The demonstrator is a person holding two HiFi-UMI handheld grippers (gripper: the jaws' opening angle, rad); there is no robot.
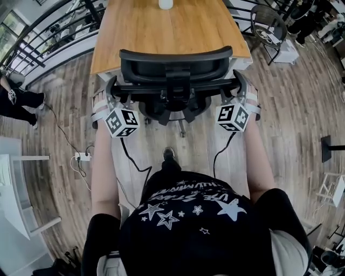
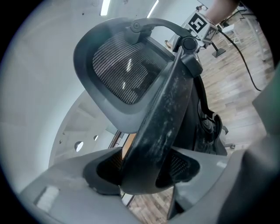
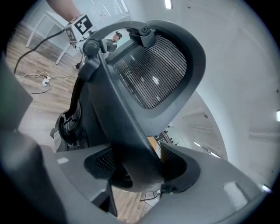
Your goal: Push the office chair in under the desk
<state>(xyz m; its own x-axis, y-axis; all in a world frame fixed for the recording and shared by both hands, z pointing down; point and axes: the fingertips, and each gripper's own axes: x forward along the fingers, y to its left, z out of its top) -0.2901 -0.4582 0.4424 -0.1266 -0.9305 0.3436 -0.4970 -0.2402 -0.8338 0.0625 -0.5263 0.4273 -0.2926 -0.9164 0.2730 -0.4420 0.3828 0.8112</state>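
A black mesh office chair point(image 1: 175, 60) stands with its back toward me at the near edge of the wooden desk point(image 1: 161, 32). Its seat is hidden below the backrest. My left gripper point(image 1: 112, 89) clamps the left end of the chair's back frame, and my right gripper point(image 1: 240, 85) clamps the right end. In the left gripper view the dark frame bar point(image 2: 164, 118) runs between the jaws of the left gripper point(image 2: 144, 173), filling the gap. The right gripper view shows the same: the bar point(image 3: 118, 113) sits pinched in the right gripper point(image 3: 138, 170).
A white object point(image 1: 165, 4) lies at the desk's far end. A second black chair point(image 1: 268, 26) stands at the upper right. On the wooden floor to the left lie a power strip point(image 1: 82, 157) and cables. A railing point(image 1: 43, 38) runs along the upper left, with a person's feet point(image 1: 21, 102) nearby.
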